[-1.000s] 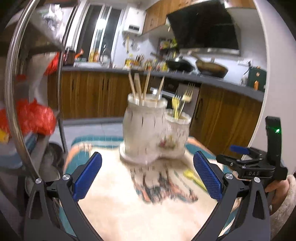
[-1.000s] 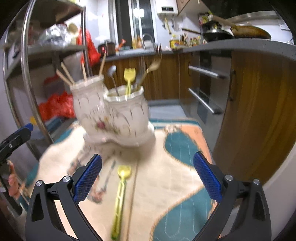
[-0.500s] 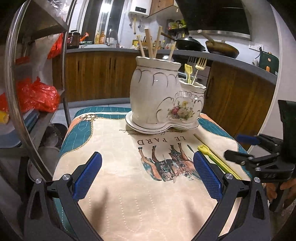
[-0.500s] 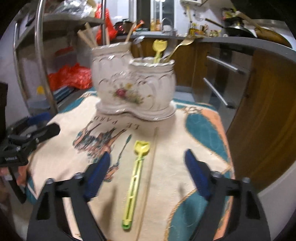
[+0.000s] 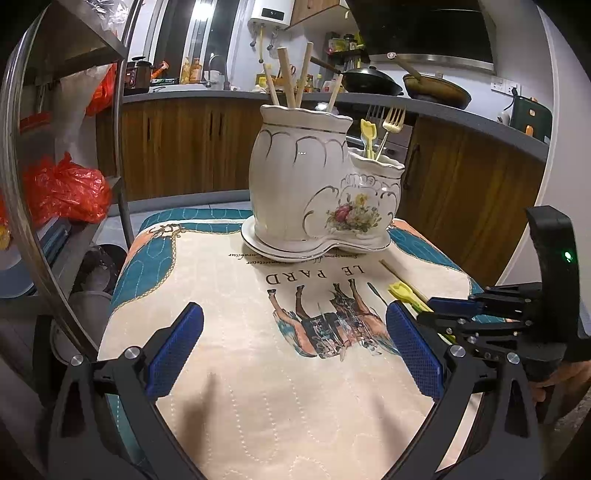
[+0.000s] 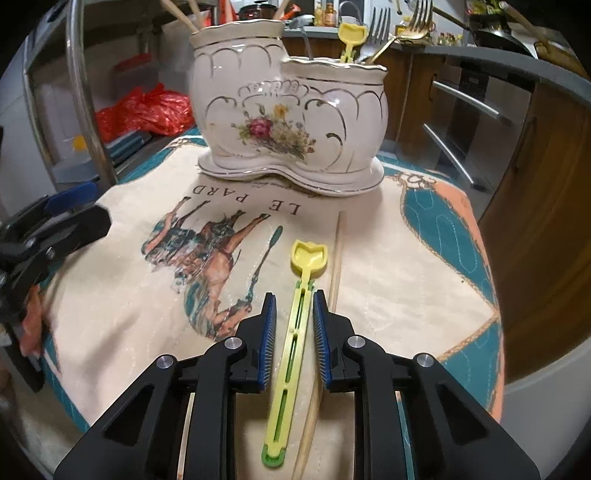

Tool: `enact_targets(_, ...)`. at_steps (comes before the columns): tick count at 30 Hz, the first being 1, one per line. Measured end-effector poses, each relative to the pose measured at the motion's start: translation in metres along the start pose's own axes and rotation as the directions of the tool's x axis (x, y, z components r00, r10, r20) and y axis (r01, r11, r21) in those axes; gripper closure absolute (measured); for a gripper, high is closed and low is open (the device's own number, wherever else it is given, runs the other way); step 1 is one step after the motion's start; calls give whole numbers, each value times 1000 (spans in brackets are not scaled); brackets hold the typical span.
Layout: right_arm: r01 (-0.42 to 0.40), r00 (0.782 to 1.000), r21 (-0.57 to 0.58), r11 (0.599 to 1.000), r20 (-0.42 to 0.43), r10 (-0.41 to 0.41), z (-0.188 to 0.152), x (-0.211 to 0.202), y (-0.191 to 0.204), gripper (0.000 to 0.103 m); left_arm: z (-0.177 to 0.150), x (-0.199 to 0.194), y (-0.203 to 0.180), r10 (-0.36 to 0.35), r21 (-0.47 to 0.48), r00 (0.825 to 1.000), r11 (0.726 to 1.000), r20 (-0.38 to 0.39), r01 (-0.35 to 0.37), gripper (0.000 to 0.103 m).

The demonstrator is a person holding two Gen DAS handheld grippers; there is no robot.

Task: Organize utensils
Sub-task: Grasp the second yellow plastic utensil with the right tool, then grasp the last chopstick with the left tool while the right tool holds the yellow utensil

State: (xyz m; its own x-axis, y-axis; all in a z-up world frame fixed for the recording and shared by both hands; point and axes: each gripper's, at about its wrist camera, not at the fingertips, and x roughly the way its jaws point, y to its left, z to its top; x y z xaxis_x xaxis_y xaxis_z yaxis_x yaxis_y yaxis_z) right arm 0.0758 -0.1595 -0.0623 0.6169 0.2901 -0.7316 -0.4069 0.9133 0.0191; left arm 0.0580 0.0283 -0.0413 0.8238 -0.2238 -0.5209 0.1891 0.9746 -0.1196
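Closing in on the yellow utensil (image 6: 293, 343), the right gripper (image 6: 294, 306) has its blue pads on either side of the slotted handle, a narrow gap on each side, so the jaws are nearly together but not pressing on it from what I can see. That yellow utensil lies flat on the tabletop (image 6: 406, 295), which has a printed cloth with horses and "LE PARD" lettering, scoop end pointing away toward the holder. Just beside it on the right lies a single wooden chopstick (image 6: 338, 254), roughly parallel.

The left gripper (image 5: 293, 345) hangs over the near part of the cloth with its jaws spread wide, nothing between them. It shows up at the left edge of the right wrist view too.

Further back sits the white ceramic utensil holder (image 6: 291, 107) with the flower print, two joined pots on one base. The taller pot has wooden chopsticks (image 5: 291, 83) standing in it, the shorter one holds another yellow scoop thing (image 6: 351, 38) and some forks (image 6: 406, 22). Behind that, kitchen cabinets (image 5: 461, 192) and a red plastic bag (image 5: 62, 192) on a shelf.
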Motion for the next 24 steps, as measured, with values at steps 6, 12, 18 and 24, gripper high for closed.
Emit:
enact_targets(6, -43, 999, 53, 998, 10, 42, 4, 6, -5, 92, -1, 0, -4, 16, 23, 1000, 1000, 2, -16, 6)
enact_targets(12, -82, 994, 93, 992, 81, 74, 7, -17, -22, 92, 0, 7, -19, 61, 64, 996, 996, -58, -57, 6)
enact_targets(18, -89, 983, 147, 985, 170, 64, 7, -48, -53, 92, 5, 17, -49, 56, 73, 992, 996, -117, -48, 6)
enact_targets(24, -49, 983, 185, 981, 181, 15, -1, -53, -75, 92, 9, 43, -96, -7, 42, 974, 999, -226, 17, 7)
